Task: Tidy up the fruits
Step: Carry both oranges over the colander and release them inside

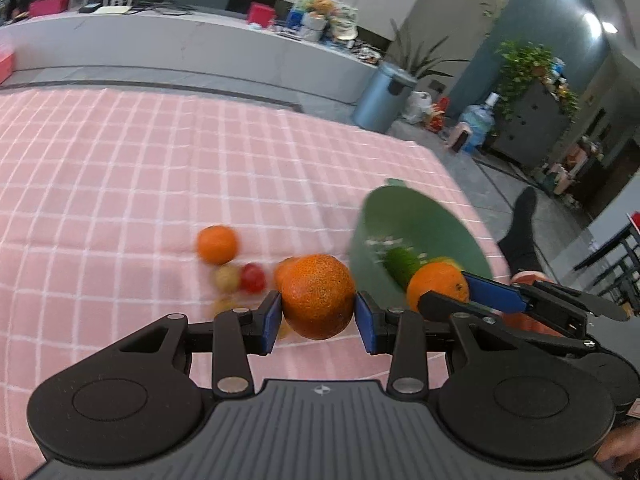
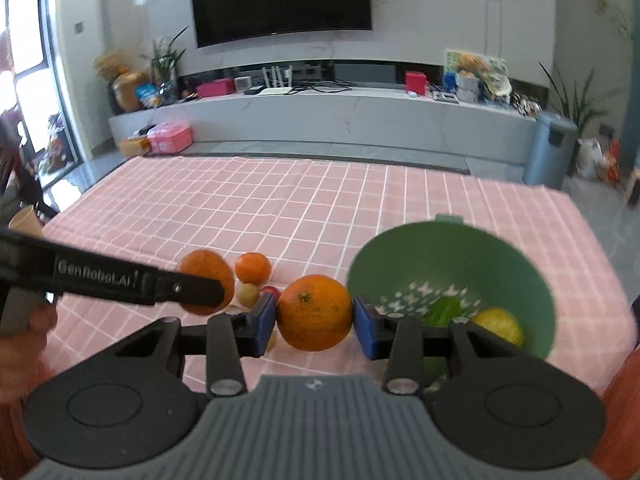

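Your left gripper [image 1: 318, 312] was clamped on a dark orange [image 1: 318, 296], its blue pads pressed to either side of the fruit at the lower centre of the left wrist view. Your right gripper [image 2: 314, 320] likewise gripped a second orange [image 2: 315, 312] between its pads, lifted clear of the pink checked tablecloth [image 2: 280, 208].

The green bowl [image 2: 500, 256] sat at the right of the right wrist view, its bottom patterned with pale cutouts. Inside it lay a green fruit [image 2: 444, 310] and, just beside that, a yellow lemon [image 2: 500, 324]. What else lay deeper in the bowl was hidden behind the gripper frame.

On the cloth to the left of the bowl remained a small orange [image 2: 253, 267], a tan round fruit [image 2: 248, 294] and a red fruit [image 2: 271, 290], clustered close together; blur kept the smaller ones from being told apart further.
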Motion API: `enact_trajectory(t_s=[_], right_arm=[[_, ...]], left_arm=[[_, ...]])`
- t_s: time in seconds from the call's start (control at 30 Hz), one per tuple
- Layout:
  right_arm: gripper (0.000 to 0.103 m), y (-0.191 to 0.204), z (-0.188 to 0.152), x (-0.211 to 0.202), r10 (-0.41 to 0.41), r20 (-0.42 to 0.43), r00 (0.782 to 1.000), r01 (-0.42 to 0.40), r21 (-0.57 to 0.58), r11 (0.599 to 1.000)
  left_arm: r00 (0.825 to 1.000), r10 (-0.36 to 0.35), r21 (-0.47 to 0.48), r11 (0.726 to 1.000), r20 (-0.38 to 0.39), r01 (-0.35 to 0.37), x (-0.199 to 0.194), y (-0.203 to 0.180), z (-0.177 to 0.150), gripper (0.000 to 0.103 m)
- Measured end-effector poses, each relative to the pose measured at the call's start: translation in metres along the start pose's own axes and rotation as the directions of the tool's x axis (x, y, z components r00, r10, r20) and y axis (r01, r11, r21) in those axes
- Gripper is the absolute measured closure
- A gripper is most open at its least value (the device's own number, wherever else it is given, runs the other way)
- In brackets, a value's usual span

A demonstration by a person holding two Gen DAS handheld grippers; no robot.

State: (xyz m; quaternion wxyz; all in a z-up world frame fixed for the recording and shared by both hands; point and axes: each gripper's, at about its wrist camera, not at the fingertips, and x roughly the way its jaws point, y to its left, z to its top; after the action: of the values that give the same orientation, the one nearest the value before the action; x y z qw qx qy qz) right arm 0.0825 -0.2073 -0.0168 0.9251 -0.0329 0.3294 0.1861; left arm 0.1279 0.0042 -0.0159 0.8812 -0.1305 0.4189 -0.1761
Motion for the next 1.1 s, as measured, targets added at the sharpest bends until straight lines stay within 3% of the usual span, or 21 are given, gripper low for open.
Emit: enact_trajectory(t_s=[0.43, 0.67, 1.1], right_arm=[[0.064, -0.070, 0.017, -0.010, -0.040, -0.081, 0.996, 0.029, -0.136, 0.990], [0.064, -0.098, 0.022, 0.015, -0.030, -0.140, 0.990, 0.012, -0.131, 0.991], [0.064, -0.129, 0.034, 0.085, -0.088, -0.228, 0.970, 0.031, -0.244, 0.969]], left_arm=[[0.990, -0.129, 0.071, 0.989, -0.055, 0.133, 0.051, -0.057, 0.029, 0.059], [0.988, -0.083, 0.125, 0.987, -0.129, 0.100, 0.094, -0.077, 0.043, 0.059], [0.970, 0.051, 0.207, 0.978, -0.236, -0.002, 0.147, -0.079, 0.050, 0.059]])
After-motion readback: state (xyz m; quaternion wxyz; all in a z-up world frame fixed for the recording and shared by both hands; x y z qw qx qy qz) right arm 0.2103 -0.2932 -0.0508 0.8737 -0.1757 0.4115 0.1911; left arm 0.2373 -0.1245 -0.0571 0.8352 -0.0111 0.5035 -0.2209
